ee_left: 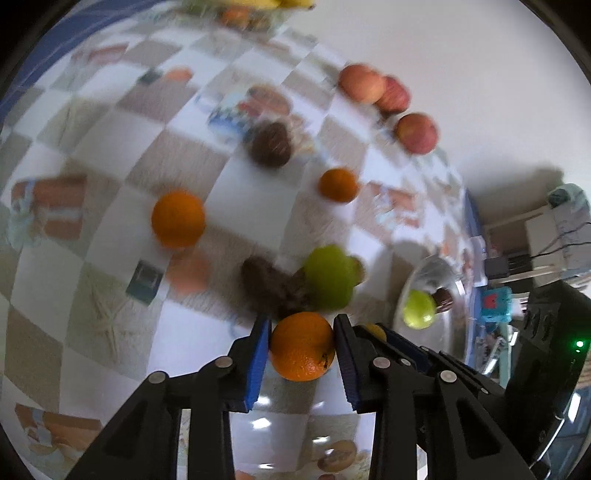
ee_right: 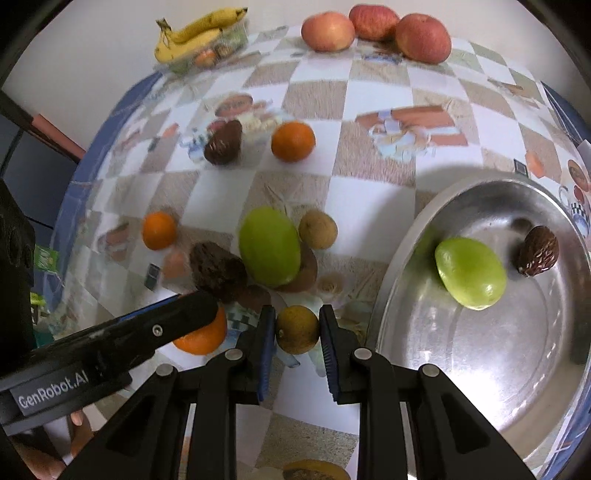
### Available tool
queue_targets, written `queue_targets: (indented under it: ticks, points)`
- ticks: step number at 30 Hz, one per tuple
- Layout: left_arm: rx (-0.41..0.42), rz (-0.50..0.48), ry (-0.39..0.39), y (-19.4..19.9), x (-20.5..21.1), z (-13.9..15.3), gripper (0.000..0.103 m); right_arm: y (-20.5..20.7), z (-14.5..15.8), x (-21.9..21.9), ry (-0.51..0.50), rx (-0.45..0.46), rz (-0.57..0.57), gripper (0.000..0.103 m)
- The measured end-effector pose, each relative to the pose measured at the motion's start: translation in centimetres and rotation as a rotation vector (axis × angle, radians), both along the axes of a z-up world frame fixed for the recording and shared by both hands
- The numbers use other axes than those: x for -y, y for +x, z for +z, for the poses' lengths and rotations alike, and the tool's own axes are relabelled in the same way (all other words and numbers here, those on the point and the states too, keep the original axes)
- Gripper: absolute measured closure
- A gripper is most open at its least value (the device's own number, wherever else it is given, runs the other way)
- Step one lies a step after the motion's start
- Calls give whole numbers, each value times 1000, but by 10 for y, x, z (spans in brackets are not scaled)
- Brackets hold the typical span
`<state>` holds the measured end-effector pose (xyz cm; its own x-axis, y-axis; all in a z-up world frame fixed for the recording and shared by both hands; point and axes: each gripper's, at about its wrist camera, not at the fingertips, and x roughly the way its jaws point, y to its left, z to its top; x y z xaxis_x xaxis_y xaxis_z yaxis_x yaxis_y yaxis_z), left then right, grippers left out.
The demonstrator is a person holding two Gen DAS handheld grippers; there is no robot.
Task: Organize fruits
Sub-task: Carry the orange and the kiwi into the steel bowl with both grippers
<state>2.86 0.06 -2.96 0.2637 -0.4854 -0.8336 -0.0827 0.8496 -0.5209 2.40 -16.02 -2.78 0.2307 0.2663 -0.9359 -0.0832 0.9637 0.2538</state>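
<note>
My left gripper [ee_left: 303, 323] is shut on an orange [ee_left: 302, 347], its blue pads pressing both sides just above the checked tablecloth [ee_left: 110, 258]. My right gripper [ee_right: 297, 313] is shut on a small yellow-brown round fruit [ee_right: 297, 330], also held just off the cloth. In the right wrist view the left gripper's black body [ee_right: 147, 332] crosses the lower left, with its orange [ee_right: 201, 338] partly hidden behind it. A steel bowl [ee_right: 406, 229] at the right holds a green mango [ee_right: 471, 273] and a brown scaly fruit [ee_right: 537, 251].
Loose on the cloth lie another green mango [ee_right: 269, 251], a dark brown fruit [ee_right: 218, 269], a small brown round fruit [ee_right: 317, 229], two oranges [ee_right: 159, 230] [ee_right: 293, 142] and a scaly brown fruit [ee_right: 223, 142]. Three apples [ee_right: 327, 31] and bananas [ee_right: 195, 33] sit at the far edge.
</note>
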Motion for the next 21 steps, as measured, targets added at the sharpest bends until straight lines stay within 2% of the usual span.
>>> queue_targets:
  ticks: [4, 7, 9, 11, 14, 21]
  points:
    - [68, -32, 14, 1, 9, 16, 66, -3, 21, 15, 1, 77, -41, 78]
    - [87, -59, -28, 4, 21, 22, 66, -1, 26, 33, -41, 92, -97, 78]
    - [116, -86, -17, 3, 32, 27, 66, 0, 23, 49, -73, 84, -148, 78]
    - [147, -124, 12, 3, 51, 29, 66, -1, 20, 70, -77, 70, -211, 78]
    - [167, -182, 15, -1, 73, 29, 66, -1, 18, 95, -93, 63, -281, 78]
    - [220, -389, 69, -15, 137, 23, 66, -11, 13, 139, -123, 55, -415, 78]
